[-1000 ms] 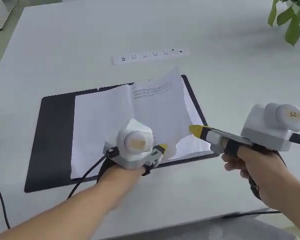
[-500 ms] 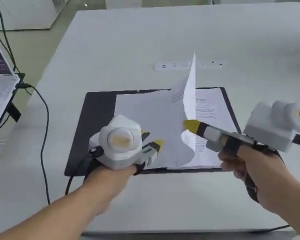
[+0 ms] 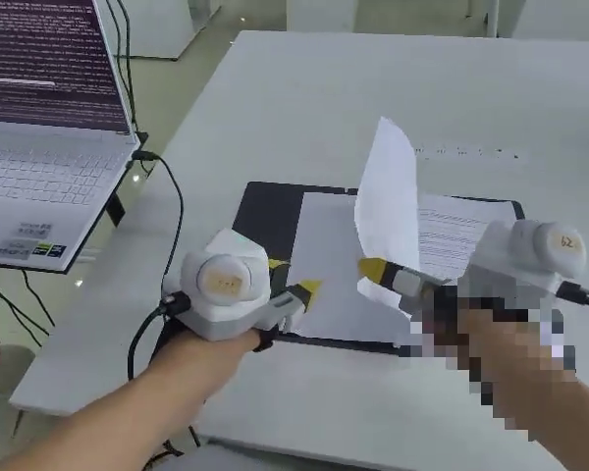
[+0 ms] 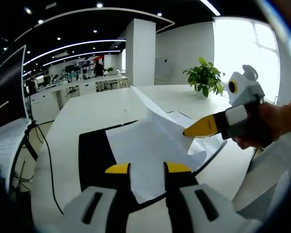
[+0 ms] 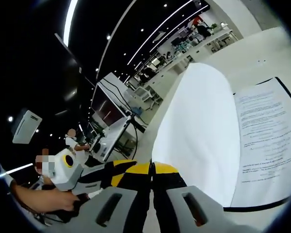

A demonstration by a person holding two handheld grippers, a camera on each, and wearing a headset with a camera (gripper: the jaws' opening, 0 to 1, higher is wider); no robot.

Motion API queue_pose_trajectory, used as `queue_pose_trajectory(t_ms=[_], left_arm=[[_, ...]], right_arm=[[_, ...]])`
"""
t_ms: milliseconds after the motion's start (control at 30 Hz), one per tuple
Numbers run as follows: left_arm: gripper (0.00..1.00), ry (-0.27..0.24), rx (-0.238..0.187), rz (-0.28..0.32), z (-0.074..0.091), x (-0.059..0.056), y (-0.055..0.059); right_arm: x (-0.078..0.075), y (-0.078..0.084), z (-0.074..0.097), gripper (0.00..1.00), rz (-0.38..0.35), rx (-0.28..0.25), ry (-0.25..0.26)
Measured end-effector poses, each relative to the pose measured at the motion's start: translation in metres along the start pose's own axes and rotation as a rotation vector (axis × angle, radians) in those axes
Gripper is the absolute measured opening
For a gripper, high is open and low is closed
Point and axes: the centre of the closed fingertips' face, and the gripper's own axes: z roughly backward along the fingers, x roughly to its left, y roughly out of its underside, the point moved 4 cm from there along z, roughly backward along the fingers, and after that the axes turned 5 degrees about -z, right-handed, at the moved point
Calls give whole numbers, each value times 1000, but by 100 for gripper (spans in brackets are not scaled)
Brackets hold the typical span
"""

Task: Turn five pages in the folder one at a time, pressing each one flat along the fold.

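Observation:
A black folder [image 3: 265,211] lies open on the white table, with a blank white sheet [image 3: 324,255] on its left half and a printed page [image 3: 456,231] on its right. One page [image 3: 388,196] stands nearly upright over the fold. My right gripper [image 3: 371,269] is shut on that page's lower edge; in its own view the yellow jaws [image 5: 151,168] meet on the white page [image 5: 199,126]. My left gripper [image 3: 294,280] hovers open over the folder's near left edge, its jaws [image 4: 147,168] apart with nothing between them. The right gripper [image 4: 191,131] enters the left gripper view from the right.
An open laptop [image 3: 49,147] sits on a lower surface to the left, with a black cable [image 3: 167,206] running along the table's left edge. A white power strip [image 3: 466,152] lies beyond the folder. A potted plant [image 4: 203,77] stands at the table's far end.
The page held by my right gripper has risen from a low curl to nearly upright over the fold. The head camera has swung left, bringing the laptop into view.

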Motion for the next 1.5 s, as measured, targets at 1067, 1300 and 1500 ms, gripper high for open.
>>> queue_pose_trajectory(t_ms=[1067, 1300, 1500], left_arm=[[24, -58, 65, 59, 27, 29, 46], [24, -51, 84, 54, 21, 30, 52], [23, -40, 100, 45, 16, 28, 58]], right_arm=[[-50, 82, -96, 0, 13, 274, 129], [-47, 83, -96, 1, -1, 257, 106], [-34, 79, -87, 11, -66, 227, 19]])
